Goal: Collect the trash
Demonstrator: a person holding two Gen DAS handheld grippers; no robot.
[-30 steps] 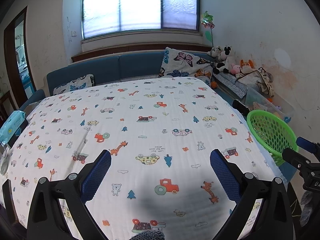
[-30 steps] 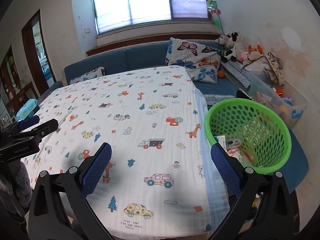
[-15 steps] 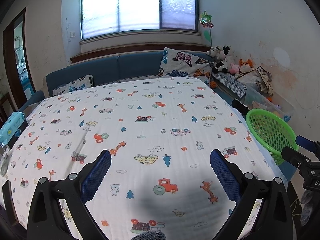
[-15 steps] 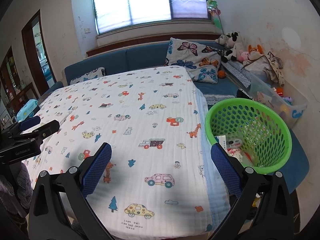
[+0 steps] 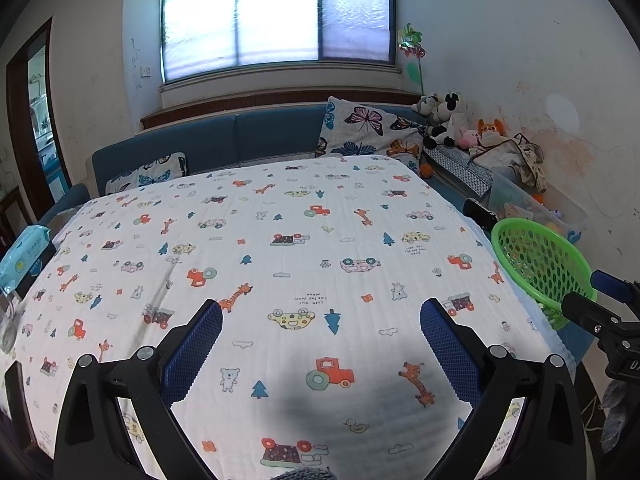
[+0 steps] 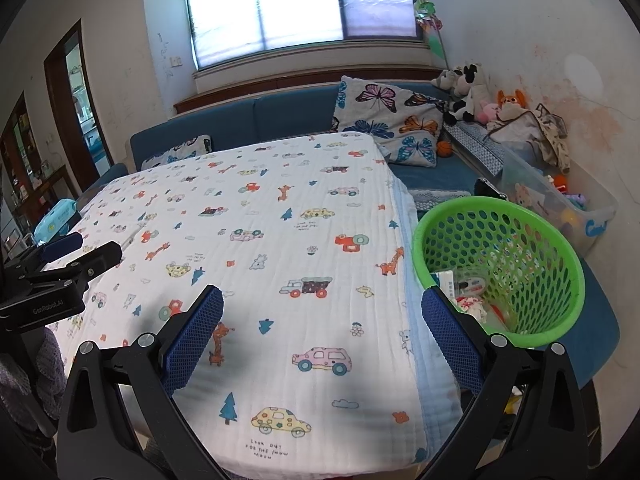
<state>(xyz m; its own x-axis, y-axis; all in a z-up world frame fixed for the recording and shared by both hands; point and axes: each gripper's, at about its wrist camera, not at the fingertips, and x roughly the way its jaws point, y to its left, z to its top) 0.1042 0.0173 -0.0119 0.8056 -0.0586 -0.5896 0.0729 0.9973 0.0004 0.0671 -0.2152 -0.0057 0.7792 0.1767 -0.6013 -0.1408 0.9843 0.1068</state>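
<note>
Green basket (image 6: 500, 264) sits just beside the blanket's (image 6: 280, 240) right edge.

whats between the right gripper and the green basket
Nothing loose. In the right wrist view the right gripper, open and empty, hovers over the printed blanket; only the blanket's pale blue edge separates it from the green basket.
</note>
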